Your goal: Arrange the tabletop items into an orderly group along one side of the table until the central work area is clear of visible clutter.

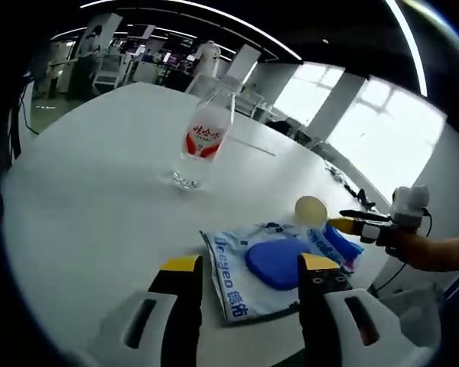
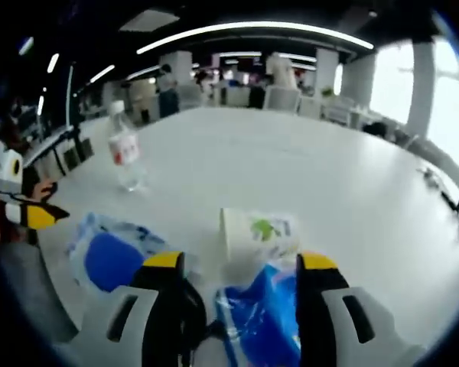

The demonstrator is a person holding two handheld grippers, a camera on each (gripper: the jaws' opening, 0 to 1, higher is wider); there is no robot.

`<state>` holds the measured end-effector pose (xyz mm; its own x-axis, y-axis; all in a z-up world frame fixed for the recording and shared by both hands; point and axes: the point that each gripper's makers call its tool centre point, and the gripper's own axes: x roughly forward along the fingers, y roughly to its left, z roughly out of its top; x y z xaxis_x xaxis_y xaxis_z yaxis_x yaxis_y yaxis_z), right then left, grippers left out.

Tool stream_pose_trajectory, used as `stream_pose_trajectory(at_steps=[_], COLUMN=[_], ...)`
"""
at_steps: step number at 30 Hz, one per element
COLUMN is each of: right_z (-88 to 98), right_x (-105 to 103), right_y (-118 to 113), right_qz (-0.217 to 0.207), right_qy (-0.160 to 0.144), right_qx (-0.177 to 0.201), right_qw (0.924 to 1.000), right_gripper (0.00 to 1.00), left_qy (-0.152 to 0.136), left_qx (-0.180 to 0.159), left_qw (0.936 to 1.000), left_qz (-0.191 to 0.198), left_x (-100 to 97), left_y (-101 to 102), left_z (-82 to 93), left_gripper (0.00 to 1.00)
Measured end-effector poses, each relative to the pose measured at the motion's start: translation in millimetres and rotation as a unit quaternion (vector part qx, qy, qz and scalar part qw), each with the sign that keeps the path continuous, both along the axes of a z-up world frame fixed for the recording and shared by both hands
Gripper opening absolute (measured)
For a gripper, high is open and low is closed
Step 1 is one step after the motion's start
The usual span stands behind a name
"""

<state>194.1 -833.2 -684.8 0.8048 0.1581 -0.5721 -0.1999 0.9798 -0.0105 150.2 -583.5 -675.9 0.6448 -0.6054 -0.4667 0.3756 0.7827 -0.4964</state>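
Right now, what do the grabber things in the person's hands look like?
Each has two chunky jaws, black inside with pale grey shells, slot-shaped holes and yellow tips. The left gripper and right gripper match. Seen from the side in the left gripper view, the right one is slim, black with yellow tips, and the person's forearm is bare.

The table (image 1: 99, 191) looks like smooth matt white laminate. The bottle (image 1: 203, 134) is clear glossy plastic with a printed label, the blue-and-white packet (image 1: 249, 267) is shiny crinkly film, and the cup (image 2: 252, 233) looks like matt paper. The blue wrapper (image 2: 260, 321) is glossy plastic too.
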Motion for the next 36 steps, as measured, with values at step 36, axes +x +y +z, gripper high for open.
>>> stream_pose_trajectory(at_steps=[36], right_z=[-18.9], right_x=[22], right_y=[-7], right_qz=[-0.013], right_qy=[0.015], right_qx=[-0.054], right_qw=[0.9983], right_gripper=[0.31], left_qy=[0.025], left_qx=[-0.002], left_qw=[0.9992], left_qz=[0.032], left_x=[0.8], left_y=[15], left_z=[-10.5], left_gripper=[0.46])
